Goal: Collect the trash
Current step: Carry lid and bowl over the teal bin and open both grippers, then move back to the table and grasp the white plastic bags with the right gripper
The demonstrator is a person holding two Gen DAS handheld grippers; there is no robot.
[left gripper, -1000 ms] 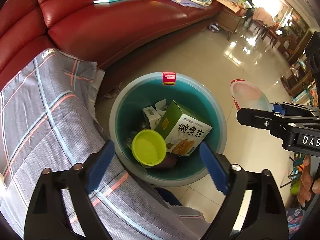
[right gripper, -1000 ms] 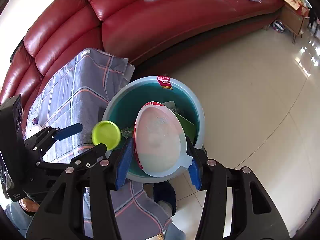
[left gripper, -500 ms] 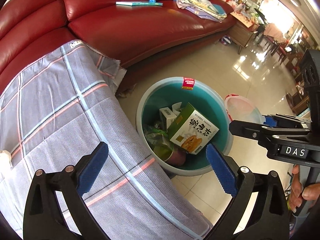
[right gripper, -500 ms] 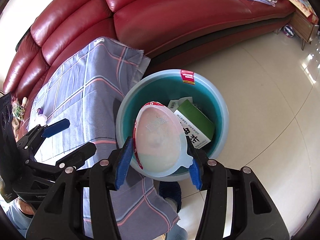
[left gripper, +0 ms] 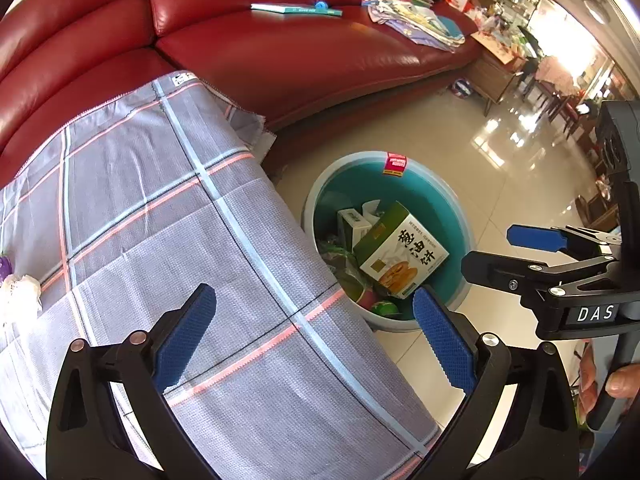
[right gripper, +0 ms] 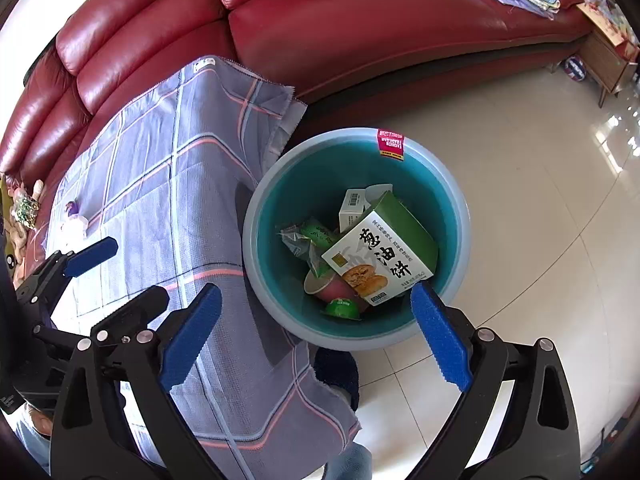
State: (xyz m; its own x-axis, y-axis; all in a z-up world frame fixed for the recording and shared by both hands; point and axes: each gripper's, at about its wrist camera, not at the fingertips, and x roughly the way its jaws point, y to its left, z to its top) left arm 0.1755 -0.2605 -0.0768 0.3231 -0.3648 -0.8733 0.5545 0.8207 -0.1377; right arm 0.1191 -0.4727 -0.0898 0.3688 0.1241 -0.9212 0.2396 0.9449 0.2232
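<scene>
A teal bin (right gripper: 452, 184) (left gripper: 452, 208) stands on the floor beside the cloth-covered table (left gripper: 160, 208). It holds a green snack box (right gripper: 384, 256) (left gripper: 400, 252), a small white box (right gripper: 352, 204), a pink cup (right gripper: 328, 284), a green lid (right gripper: 342, 308) and wrappers (right gripper: 304, 236). My left gripper (left gripper: 316, 332) is open and empty above the cloth at the table's edge. My right gripper (right gripper: 316, 336) is open and empty above the bin's near rim. Crumpled white trash (left gripper: 20, 288) (right gripper: 74, 222) lies on the cloth at the far left.
A red leather sofa (left gripper: 280, 48) curves behind the table and bin, with a teal book (left gripper: 296, 9) and folded cloths (left gripper: 412, 20) on it. Tiled floor (right gripper: 520, 160) lies right of the bin. A wooden side table (left gripper: 496, 72) stands past the sofa's end.
My right gripper opened and the clear plastic lid it held is gone from its jaws. The left gripper moved back from over the bin to above the cloth.
</scene>
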